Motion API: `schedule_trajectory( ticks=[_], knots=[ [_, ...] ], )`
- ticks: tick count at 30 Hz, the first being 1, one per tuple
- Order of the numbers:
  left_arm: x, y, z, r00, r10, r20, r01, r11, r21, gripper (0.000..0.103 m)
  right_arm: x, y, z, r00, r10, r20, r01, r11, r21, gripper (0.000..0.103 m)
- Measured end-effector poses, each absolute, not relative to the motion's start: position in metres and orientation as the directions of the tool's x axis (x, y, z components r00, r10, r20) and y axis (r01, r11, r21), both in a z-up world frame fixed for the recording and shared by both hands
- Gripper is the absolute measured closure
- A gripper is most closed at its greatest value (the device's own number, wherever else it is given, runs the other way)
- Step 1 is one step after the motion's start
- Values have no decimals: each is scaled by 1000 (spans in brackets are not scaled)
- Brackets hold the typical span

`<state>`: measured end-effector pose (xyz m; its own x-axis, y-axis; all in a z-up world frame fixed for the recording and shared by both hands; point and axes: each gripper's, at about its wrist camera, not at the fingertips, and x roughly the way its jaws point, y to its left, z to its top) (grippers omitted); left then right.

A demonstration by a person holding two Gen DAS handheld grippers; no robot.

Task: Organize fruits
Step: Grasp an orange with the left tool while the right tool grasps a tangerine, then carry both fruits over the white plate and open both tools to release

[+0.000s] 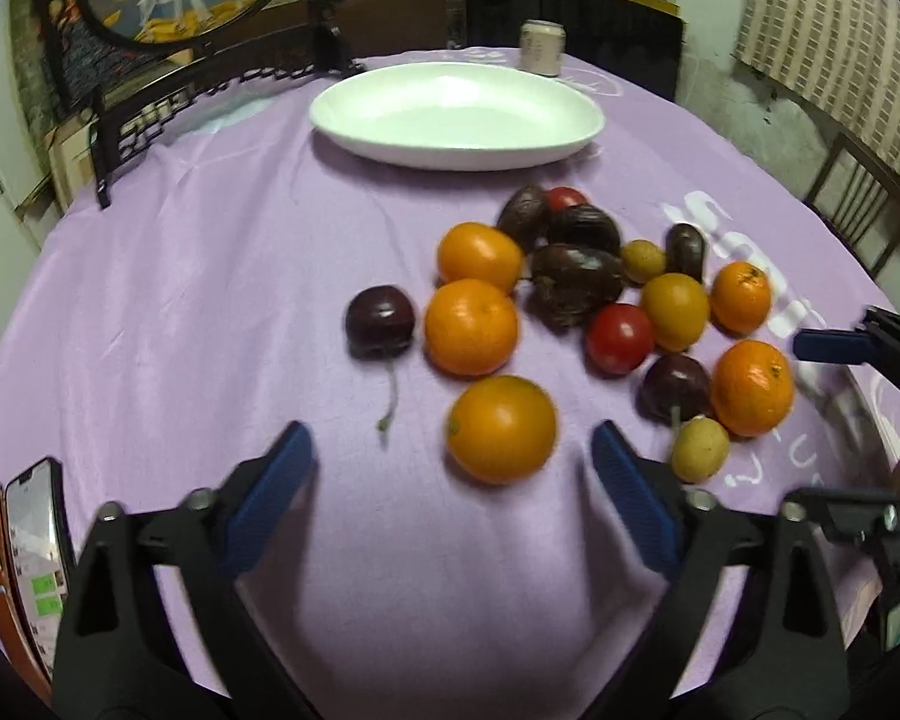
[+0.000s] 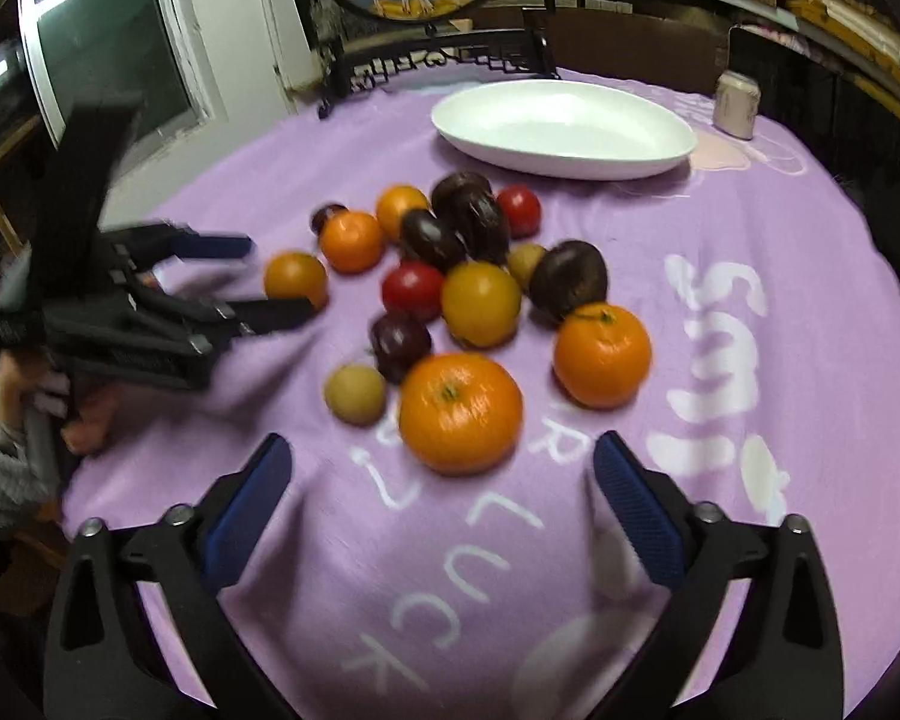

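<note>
Six oranges [image 1: 500,429], two tomatoes [image 1: 620,338], one plate [image 1: 354,101]

Both grippers wide, nothing held.
Left gripper [image 1: 453,456] and right gripper [image 2: 441,468] low, jaws spread, blue pads bare (person's hand [image 2: 84,414] grips the left one's handle).

Orange [image 2: 461,412] between wide hand-held gripper [image 2: 444,480] fingers

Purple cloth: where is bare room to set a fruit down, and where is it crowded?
The white dish is empty. Bare cloth lies between the dish, the lone dark plum and the phone. Crowded: the fruit cluster in front of the dish, reaching both open grippers, left and right.
</note>
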<state>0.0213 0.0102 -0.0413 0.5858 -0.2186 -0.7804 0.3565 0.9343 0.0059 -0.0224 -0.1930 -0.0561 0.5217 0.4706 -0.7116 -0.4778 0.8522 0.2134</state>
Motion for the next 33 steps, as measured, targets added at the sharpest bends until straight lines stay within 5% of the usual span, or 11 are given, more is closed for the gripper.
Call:
schedule_trajectory(
  ticks=[2,5,12,27,33],
  knots=[
    [20,6,-41,580,-233,-780,379,925,5,41,-15,-195,-59,496,492,-715,-469,845,256,24],
    [22,-2,-44,555,-254,-792,411,912,-5,55,-8,-195,-64,478,509,-716,-458,840,292,33],
    [23,-5,-49,536,-257,-804,438,899,5,68,5,-199,-68,465,541,-701,-436,829,350,58],
    [70,-5,31,630,-363,-686,405,908,-109,67,57,-227,5,607,581,-542,-423,814,399,59],
    [148,-20,29,620,-353,-701,353,923,-152,67,136,-221,1,642,504,-577,-349,863,366,59]
  ],
)
